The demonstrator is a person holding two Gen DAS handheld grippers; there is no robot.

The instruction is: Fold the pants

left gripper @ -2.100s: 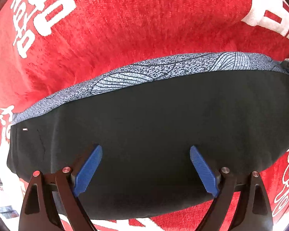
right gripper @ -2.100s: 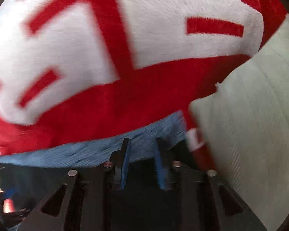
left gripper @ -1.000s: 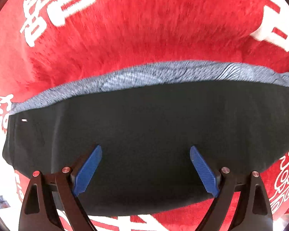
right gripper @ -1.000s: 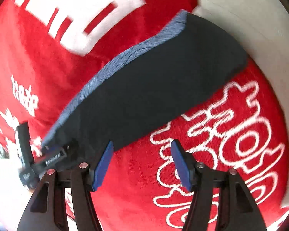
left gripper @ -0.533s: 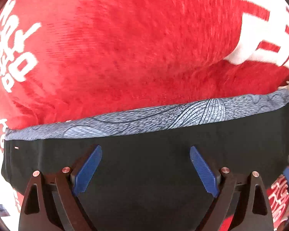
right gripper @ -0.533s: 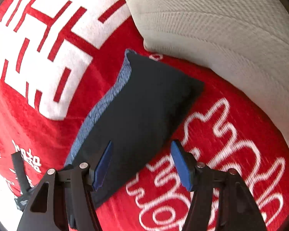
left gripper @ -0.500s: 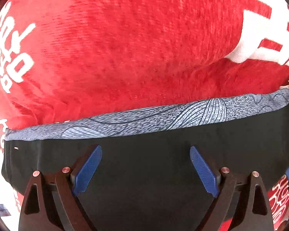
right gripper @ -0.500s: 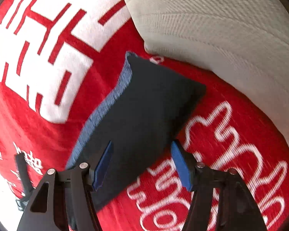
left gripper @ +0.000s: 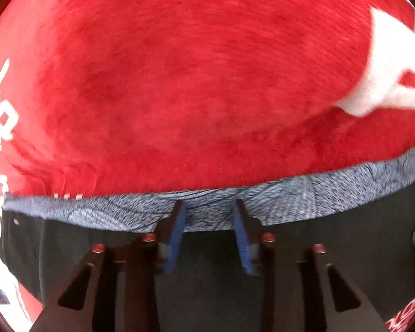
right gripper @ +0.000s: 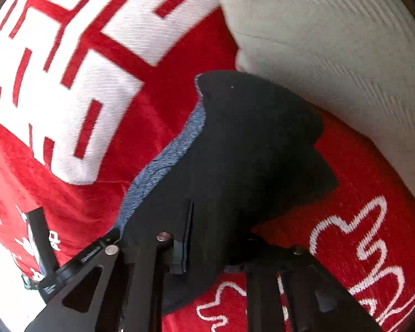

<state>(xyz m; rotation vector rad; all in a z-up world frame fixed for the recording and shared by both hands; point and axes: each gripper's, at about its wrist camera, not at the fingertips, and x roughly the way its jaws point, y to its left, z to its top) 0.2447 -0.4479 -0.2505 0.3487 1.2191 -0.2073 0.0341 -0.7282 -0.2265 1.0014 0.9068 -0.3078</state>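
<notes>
The pants (left gripper: 213,257) are black with a blue-grey patterned band (left gripper: 304,193) along the far edge. They lie folded on a red blanket. My left gripper (left gripper: 209,222) has its blue pads narrowed over the band at the pants' far edge, with the band showing in the gap between them. In the right wrist view the pants (right gripper: 243,149) rise over my right gripper (right gripper: 215,235); its jaws are closed in on the near edge of the black cloth, and the right finger is hidden under it. The left gripper's frame (right gripper: 80,257) shows at lower left.
The red blanket (left gripper: 193,83) with white lettering (right gripper: 69,83) covers the surface on all sides. A pale grey cushion (right gripper: 345,55) stands at the upper right, touching the pants' far corner.
Both grippers went from wide open to closed in on the pants. The left moved forward to the patterned band. The right moved onto the near edge, and the cloth has bunched up there.
</notes>
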